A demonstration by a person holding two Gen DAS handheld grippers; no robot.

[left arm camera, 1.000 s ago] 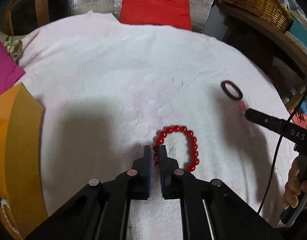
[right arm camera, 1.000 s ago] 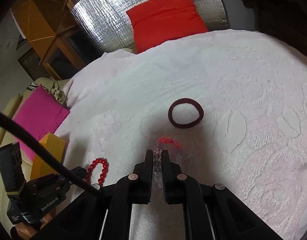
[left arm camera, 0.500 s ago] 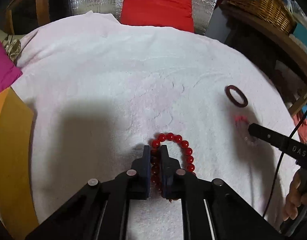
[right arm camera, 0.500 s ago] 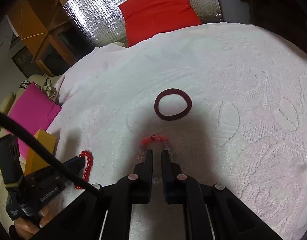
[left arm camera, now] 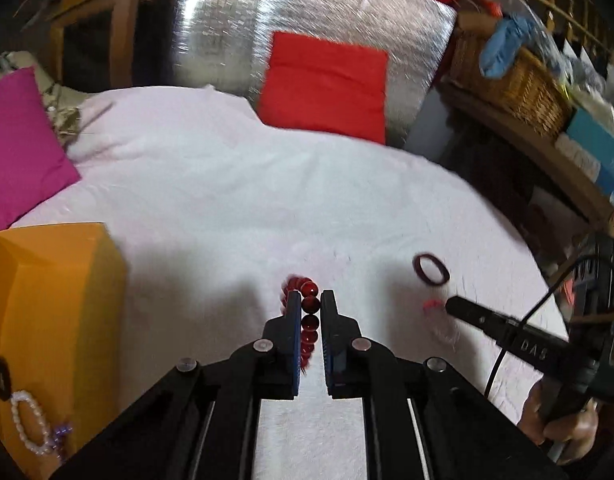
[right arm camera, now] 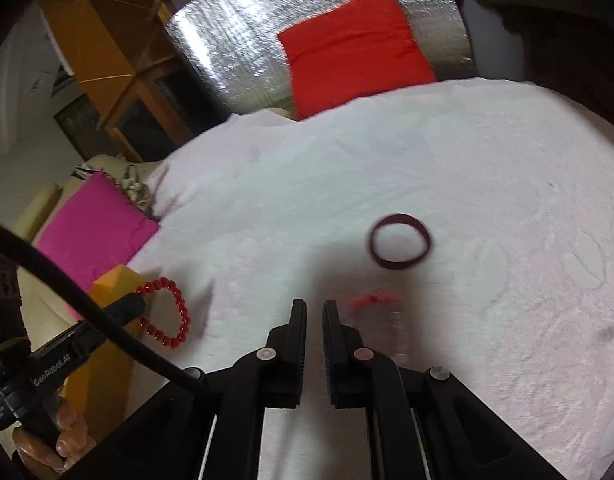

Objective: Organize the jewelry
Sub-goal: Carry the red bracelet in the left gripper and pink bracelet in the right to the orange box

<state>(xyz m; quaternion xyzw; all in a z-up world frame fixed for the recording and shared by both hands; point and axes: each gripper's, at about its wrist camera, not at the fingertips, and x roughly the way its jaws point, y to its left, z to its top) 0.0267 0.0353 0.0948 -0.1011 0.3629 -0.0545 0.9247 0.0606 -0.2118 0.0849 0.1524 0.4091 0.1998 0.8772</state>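
My left gripper (left arm camera: 310,296) is shut on a red bead bracelet (left arm camera: 309,312) and holds it lifted above the white cloth; the bracelet also hangs in the right wrist view (right arm camera: 167,312). My right gripper (right arm camera: 314,306) is nearly closed and holds nothing. A clear bead bracelet with a red tassel (right arm camera: 381,312) lies on the cloth just right of its fingers, also in the left wrist view (left arm camera: 437,318). A dark maroon ring-shaped band (right arm camera: 399,246) lies beyond it. An orange box (left arm camera: 47,320) at the left carries a white pearl bracelet (left arm camera: 29,424).
A white textured cloth (left arm camera: 227,200) covers the round table. A magenta cushion (left arm camera: 15,148) lies at the left, a red cushion (left arm camera: 327,84) at the back against silver foil. A wicker basket (left arm camera: 515,80) stands on a shelf at the right.
My left gripper has lifted the red bead bracelet off the cloth and tilted up toward the orange box. My right gripper has let go of the clear bracelet, which now lies beside it.
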